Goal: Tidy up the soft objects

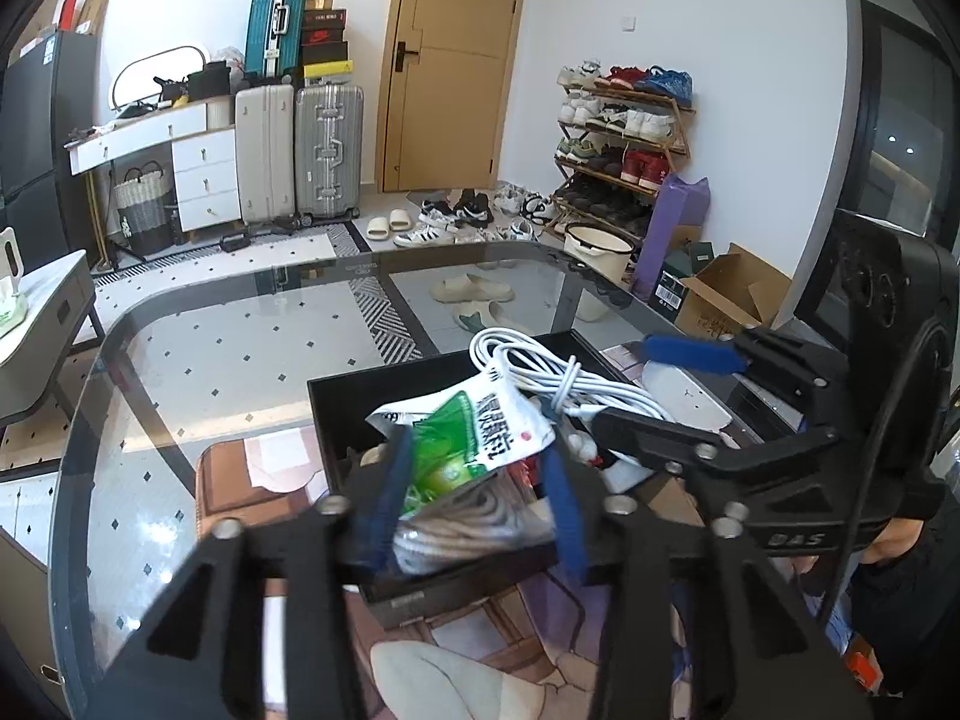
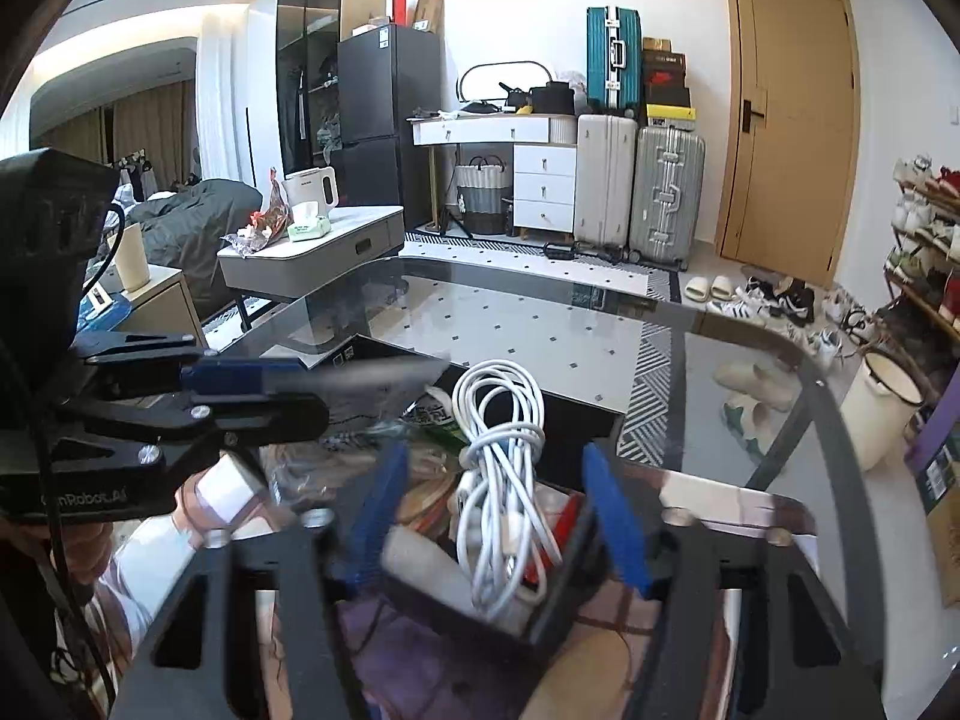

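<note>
- Left tool [image 1: 474, 498]: blue pads astride green-and-white crinkled packet [image 1: 480, 438], grip uncertain.
- Right tool [image 2: 498, 510]: released, straddling coiled white cable [image 2: 504, 450].
- Both lie in black box [image 1: 336, 414], desk's [image 1: 240, 348] near edge.

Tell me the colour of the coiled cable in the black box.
White; the cable shows best in the right wrist view.
</note>
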Demonstrator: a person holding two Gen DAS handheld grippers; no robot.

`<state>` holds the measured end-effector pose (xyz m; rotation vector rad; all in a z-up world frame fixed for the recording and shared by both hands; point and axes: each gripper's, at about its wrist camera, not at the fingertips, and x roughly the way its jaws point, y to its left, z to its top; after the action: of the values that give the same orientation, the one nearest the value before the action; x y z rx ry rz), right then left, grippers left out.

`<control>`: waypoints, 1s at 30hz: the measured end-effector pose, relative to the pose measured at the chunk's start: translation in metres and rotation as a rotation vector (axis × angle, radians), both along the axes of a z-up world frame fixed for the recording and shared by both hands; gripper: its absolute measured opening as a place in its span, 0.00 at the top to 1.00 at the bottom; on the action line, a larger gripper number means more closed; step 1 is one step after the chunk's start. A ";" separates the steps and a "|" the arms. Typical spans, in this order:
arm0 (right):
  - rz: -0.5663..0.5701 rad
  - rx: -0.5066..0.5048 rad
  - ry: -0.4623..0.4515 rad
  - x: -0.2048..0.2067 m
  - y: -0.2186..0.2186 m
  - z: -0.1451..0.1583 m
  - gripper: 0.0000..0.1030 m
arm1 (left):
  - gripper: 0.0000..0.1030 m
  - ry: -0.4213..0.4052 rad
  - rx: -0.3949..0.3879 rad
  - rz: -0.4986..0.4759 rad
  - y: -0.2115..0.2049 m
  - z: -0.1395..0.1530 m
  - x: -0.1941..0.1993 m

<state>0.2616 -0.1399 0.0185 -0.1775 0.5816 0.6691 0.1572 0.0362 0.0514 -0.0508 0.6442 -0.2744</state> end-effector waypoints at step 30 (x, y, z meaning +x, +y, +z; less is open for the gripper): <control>-0.071 0.134 -0.074 -0.090 -0.043 -0.003 0.01 | 0.00 -0.170 0.067 0.306 0.002 -0.031 -0.078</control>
<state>0.1717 -0.1831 0.0151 -0.0556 0.4682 0.6279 0.0796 0.0386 0.0201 -0.0600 0.4677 0.0387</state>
